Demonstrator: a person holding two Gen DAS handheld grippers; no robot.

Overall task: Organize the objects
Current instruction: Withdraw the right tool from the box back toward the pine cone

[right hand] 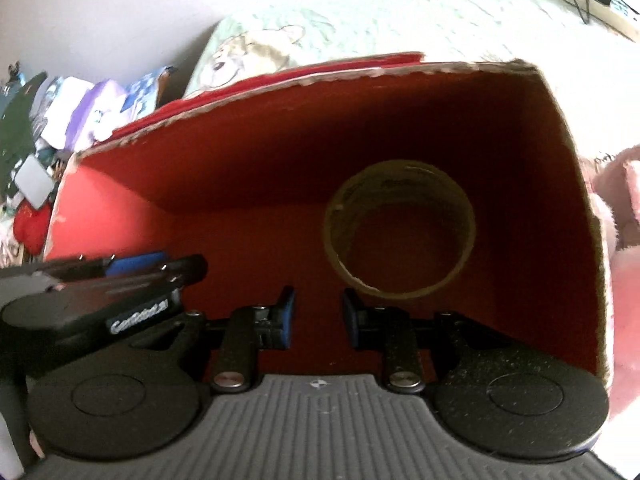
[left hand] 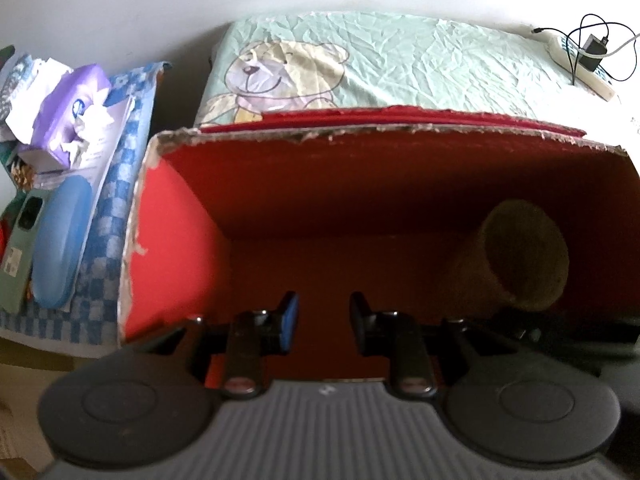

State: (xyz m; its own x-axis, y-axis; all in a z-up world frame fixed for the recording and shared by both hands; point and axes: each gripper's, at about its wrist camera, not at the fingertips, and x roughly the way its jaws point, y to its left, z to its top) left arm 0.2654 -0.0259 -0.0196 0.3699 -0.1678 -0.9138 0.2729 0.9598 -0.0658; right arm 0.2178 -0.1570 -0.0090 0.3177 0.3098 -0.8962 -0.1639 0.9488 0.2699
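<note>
A red cardboard box (left hand: pixel 176 216) with torn edges lies open below both grippers; it also shows in the right wrist view (right hand: pixel 116 208). A brown cardboard tape roll (right hand: pixel 400 232) lies inside on the right of the box floor, seen in the left wrist view (left hand: pixel 520 256) too. My left gripper (left hand: pixel 324 322) is open and empty over the box's near part. My right gripper (right hand: pixel 318 316) is open and empty just in front of the roll. The left gripper also appears in the right wrist view (right hand: pixel 160 268) at the left, side-on.
A teddy-bear pillow (left hand: pixel 360 64) lies behind the box. At the left a blue checkered cloth (left hand: pixel 108 248) holds a blue case (left hand: pixel 60 248), a green phone (left hand: pixel 20 252) and a purple tissue pack (left hand: pixel 76 108). A power strip with charger (left hand: pixel 584 60) is far right. Pink fabric (right hand: pixel 624 248) lies right of the box.
</note>
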